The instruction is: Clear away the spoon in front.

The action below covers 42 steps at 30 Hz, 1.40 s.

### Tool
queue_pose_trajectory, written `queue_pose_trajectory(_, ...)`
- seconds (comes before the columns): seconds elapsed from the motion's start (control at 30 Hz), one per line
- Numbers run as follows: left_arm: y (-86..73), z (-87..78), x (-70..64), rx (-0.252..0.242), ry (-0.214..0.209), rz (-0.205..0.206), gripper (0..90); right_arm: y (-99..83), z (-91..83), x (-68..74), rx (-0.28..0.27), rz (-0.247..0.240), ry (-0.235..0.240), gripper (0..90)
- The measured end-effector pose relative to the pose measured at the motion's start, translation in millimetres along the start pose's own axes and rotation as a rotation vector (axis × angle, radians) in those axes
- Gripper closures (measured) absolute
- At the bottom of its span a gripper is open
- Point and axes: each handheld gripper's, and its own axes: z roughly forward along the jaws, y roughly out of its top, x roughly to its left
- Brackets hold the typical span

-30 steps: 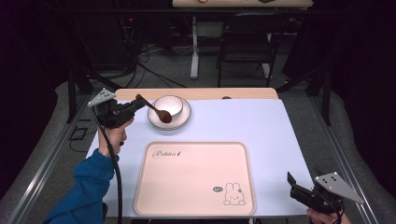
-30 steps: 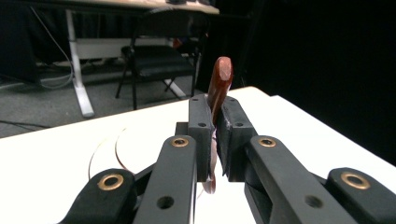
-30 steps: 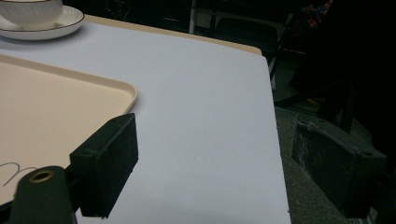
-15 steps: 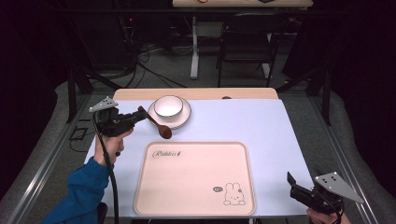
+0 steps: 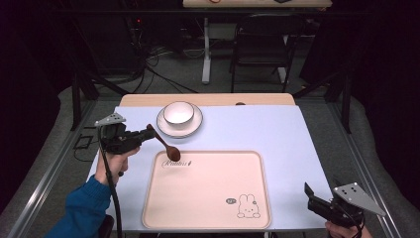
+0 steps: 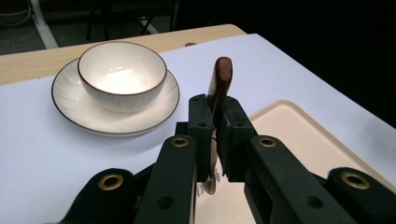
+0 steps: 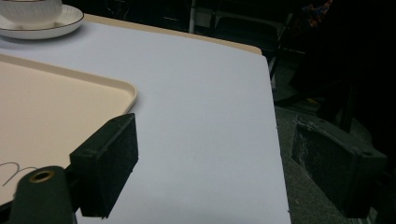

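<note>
Bowl [image 5: 179,112] on saucer [image 5: 191,129] behind tray [image 5: 208,198]; spoon [image 5: 166,144] over tray's corner

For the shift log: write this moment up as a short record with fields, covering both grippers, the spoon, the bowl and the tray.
left hand-held gripper: shut on the dark brown wooden spoon, gripping its handle
spoon position: bowl end low over the far left corner of the cream rectangular plastic tray; contact cannot be told
right hand-held gripper: open, holding nothing, at the table's near right edge
white ceramic bowl: upright on the white brown-rimmed saucer, beyond the tray
tray: nothing lies on it
</note>
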Motion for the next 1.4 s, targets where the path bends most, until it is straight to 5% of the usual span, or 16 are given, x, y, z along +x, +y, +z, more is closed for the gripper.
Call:
queue_pose_trajectory(0.47,-21.7,-4.8,-1.1,0.142,-0.048,-0.013,84.5,0.3,0.2,0.3,0.001,-0.001,-0.002,14.2)
queue_pose_trajectory(0.57,-28.2,-3.6,4.2,0.177,-0.077,-0.050,84.3,0.2,0.0,0.4,-0.001,-0.001,-0.002,14.2)
queue_pose_trajectory(0.93,-25.5,4.8,10.3,0.180,-0.066,-0.069,83.7,0.3,0.2,0.6,0.001,-0.002,-0.002,14.2)
queue_pose_trajectory(1.4,-22.4,30.0,34.8,0.220,-0.041,-0.129,78.7,0.4,0.5,0.7,0.004,-0.005,-0.004,14.2)
